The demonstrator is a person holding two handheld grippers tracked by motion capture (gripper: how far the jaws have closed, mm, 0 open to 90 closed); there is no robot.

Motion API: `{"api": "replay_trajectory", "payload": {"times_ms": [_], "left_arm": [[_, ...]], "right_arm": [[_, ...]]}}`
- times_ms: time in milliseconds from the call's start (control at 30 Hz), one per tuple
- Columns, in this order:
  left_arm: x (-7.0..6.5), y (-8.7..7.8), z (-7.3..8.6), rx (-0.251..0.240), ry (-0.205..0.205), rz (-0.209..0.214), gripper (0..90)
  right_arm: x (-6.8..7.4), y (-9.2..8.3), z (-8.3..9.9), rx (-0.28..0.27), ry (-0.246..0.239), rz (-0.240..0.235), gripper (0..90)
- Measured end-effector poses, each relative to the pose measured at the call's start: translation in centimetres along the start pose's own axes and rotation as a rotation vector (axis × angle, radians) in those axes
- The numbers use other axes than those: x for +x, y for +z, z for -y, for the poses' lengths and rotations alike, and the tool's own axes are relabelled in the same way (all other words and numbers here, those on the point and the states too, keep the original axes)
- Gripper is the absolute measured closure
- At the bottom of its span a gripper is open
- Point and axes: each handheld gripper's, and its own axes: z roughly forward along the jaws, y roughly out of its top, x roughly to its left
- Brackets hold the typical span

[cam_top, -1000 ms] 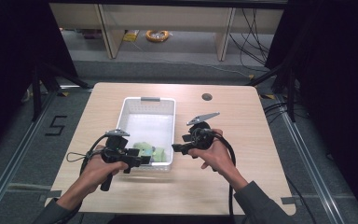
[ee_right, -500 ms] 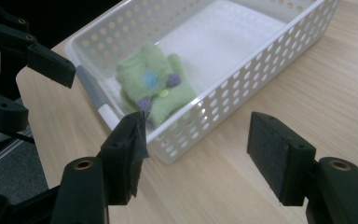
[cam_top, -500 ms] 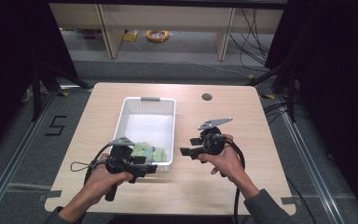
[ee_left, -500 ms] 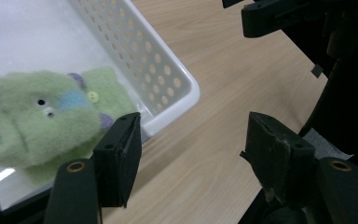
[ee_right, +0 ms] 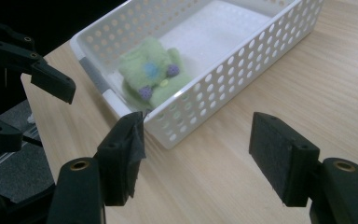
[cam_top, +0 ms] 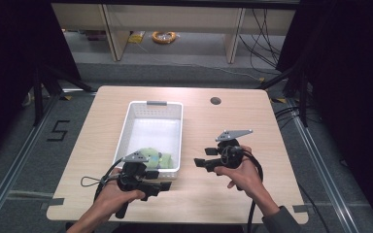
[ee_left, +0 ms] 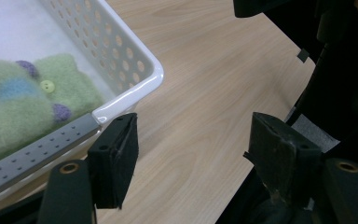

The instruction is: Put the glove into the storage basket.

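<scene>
The green felt toy (cam_top: 151, 158) lies in the white basket's (cam_top: 175, 109) near end, at about one o'clock from the left tongs (cam_top: 164, 186), the nearer pair. Both left and right tongs (cam_top: 198, 163) have just been spreading, nothing between them.

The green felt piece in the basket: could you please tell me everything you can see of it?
The green felt piece looks like soft, fuzzy light-green fabric, folded or crumpled rather than flat. It bears a light-blue patch, small purple pom-poms and a yellow-green button. It lies on the floor of the white basket, at the end nearest the person, against the end wall with the grey handle strip. Nothing else touches it.
</scene>
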Motion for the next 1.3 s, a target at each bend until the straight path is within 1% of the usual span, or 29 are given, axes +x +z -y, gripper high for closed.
{"api": "replay_trajectory", "payload": {"times_ms": [33,67,133,167,200,233,333,367,433,500,533,567,600,633,667,733,767,800,867,933,967,1000,1033,1067,1100,1133,1167,1267,1300], "left_arm": [[-0.1,0.1,0.1,-0.003,0.006,-0.001,32.4],[-0.2,0.2,0.1,-0.002,0.014,0.001,32.0],[-0.4,0.4,0.3,0.004,0.029,-0.015,30.7],[-0.5,0.6,0.4,0.002,0.034,-0.011,30.0],[-0.7,0.7,0.5,-0.002,0.031,-0.019,29.3],[-0.8,0.8,0.7,0.006,0.036,-0.016,28.4],[-1.0,0.9,0.9,0.000,0.044,-0.018,28.3],[-1.1,1.0,1.1,0.001,0.056,-0.021,28.2],[-1.2,1.1,1.3,-0.006,0.052,-0.025,28.1],[-1.2,1.3,1.5,-0.003,0.050,-0.020,28.0],[-1.2,1.4,1.6,-0.004,0.047,-0.013,28.0],[-1.2,1.4,1.8,-0.008,0.047,-0.021,27.8],[-1.1,1.4,1.9,-0.003,0.050,-0.022,27.5],[-1.1,1.6,2.0,-0.011,0.046,-0.020,27.4],[-1.0,1.5,2.1,-0.003,0.049,-0.018,27.4],[-0.9,1.7,2.3,-0.008,0.044,-0.015,26.9],[-0.9,1.7,2.5,-0.008,0.042,-0.021,26.9],[-0.8,1.8,2.5,-0.009,0.041,-0.016,26.6],[-0.8,1.9,2.8,-0.014,0.035,-0.016,25.9],[-0.7,1.8,2.9,-0.008,0.045,-0.017,24.7],[-0.7,1.9,2.9,-0.013,0.045,-0.015,24.7],[-0.7,1.9,3.0,-0.020,0.043,-0.009,24.4],[-0.7,1.9,3.1,-0.024,0.042,-0.010,24.3],[-0.7,2.0,3.1,-0.026,0.041,-0.013,24.0],[-0.7,2.0,3.3,-0.025,0.054,-0.023,23.4],[-0.7,2.0,3.3,-0.025,0.054,-0.023,23.0],[-0.7,2.2,3.6,-0.031,0.052,-0.023,22.6],[-0.6,2.3,3.8,-0.027,0.053,-0.014,21.9],[-0.6,2.4,4.0,-0.029,0.054,-0.012,21.4]], "right_arm": [[-0.1,0.0,0.2,-0.013,-0.005,-0.004,35.6],[-0.1,-0.1,0.3,-0.011,-0.012,-0.007,35.0],[-0.1,-0.5,0.7,-0.015,-0.015,0.006,33.2],[0.1,-0.6,0.9,-0.017,0.015,-0.011,32.8],[0.0,-0.7,1.1,-0.027,0.004,-0.009,32.2],[0.0,-1.0,1.3,-0.033,-0.007,-0.004,31.3],[0.0,-1.2,1.7,-0.042,-0.004,-0.016,31.0],[-0.1,-1.4,2.0,-0.045,-0.003,0.000,30.4],[-0.2,-1.5,2.1,-0.053,-0.015,-0.005,29.9],[-0.1,-1.5,2.5,-0.057,0.011,-0.012,29.7],[-0.1,-1.6,2.6,-0.057,0.011,-0.014,29.5],[-0.3,-1.7,2.7,-0.066,-0.011,-0.006,29.3],[-0.1,-1.8,2.9,-0.060,0.006,-0.007,29.1],[-0.3,-1.8,3.0,-0.070,-0.007,-0.006,28.9],[-0.1,-1.9,3.2,-0.067,0.002,-0.003,28.6],[-0.1,-1.9,3.5,-0.076,-0.008,0.000,27.5],[-0.4,-1.8,3.6,-0.091,-0.040,-0.002,26.8],[-0.3,-1.9,3.9,-0.091,-0.017,-0.016,26.1],[-0.3,-1.9,4.2,-0.105,-0.023,-0.021,26.0],[-0.3,-1.9,4.7,-0.114,-0.022,-0.022,25.1],[-0.2,-1.9,4.9,-0.111,-0.002,-0.010,25.1],[-0.2,-1.9,5.1,-0.111,-0.006,-0.028,24.8],[-0.2,-1.9,5.3,-0.113,0.000,-0.029,24.5],[-0.5,-1.9,5.5,-0.126,-0.032,-0.028,24.4],[-0.4,-2.0,5.9,-0.117,-0.018,-0.018,23.8],[-0.4,-2.0,5.9,-0.117,-0.018,-0.018,23.8],[-0.2,-1.9,6.3,-0.129,-0.002,-0.042,23.3],[-0.2,-1.9,6.7,-0.126,-0.007,-0.049,23.0],[-0.4,-1.9,7.1,-0.130,-0.023,-0.041,22.7]]}}
